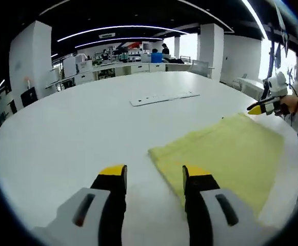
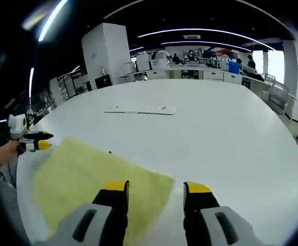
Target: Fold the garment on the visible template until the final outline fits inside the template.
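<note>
A pale yellow garment [image 1: 225, 154] lies flat on the white round table [image 1: 87, 133], folded into a rough rectangle. My left gripper [image 1: 154, 174] hovers open over the table just off the garment's near corner, with nothing between its jaws. In the right gripper view the garment [image 2: 87, 174] spreads to the left, and its corner reaches in between the jaws of my open right gripper [image 2: 155, 188], which hold nothing. Each gripper shows in the other's view at the garment's far side: the right gripper [image 1: 264, 105], held by a hand, and the left gripper [image 2: 36, 141].
A long white strip [image 1: 164, 97] lies flat on the table beyond the garment, also seen as the strip [image 2: 141, 109]. A small dark mark [image 2: 109, 152] sits at the garment's far edge. Desks, pillars and people stand far behind the table.
</note>
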A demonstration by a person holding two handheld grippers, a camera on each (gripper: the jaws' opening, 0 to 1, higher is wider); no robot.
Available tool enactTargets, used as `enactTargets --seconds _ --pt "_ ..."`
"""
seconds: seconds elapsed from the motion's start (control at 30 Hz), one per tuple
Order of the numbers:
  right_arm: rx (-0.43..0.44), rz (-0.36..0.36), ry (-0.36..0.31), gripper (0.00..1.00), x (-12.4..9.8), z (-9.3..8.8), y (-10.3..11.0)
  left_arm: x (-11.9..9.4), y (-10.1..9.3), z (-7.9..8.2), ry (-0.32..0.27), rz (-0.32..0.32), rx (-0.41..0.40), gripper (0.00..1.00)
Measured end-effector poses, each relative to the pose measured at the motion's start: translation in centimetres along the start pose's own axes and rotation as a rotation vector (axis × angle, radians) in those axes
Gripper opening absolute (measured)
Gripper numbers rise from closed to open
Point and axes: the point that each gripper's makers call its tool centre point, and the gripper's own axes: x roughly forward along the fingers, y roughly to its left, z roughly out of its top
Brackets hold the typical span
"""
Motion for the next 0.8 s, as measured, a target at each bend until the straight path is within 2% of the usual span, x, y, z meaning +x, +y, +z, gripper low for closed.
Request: enactTargets --seconds 0.13,0.3,0.5,0.8 --pt "-0.017 0.024 0.032 0.52 -1.3 -0.9 1.0 -1.7 -1.1 -0.8 0.009 -0.046 -0.046 0.51" --pt "-0.035 0.059 0.07 0.57 -3.1 -2.2 2.5 -3.2 -2.0 -1.6 0.011 -0.064 -0.092 0.53" --pt "-0.028 0.089 0.121 0.55 -5.1 -4.3 4.1 -4.8 -3.4 -2.3 0.01 -0.071 -0.065 0.47" --pt "-0.05 0.045 0.161 0.46 -7.8 -6.6 4.7 -6.4 -4.9 -4.5 0.046 -0.084 -0.137 0.31"
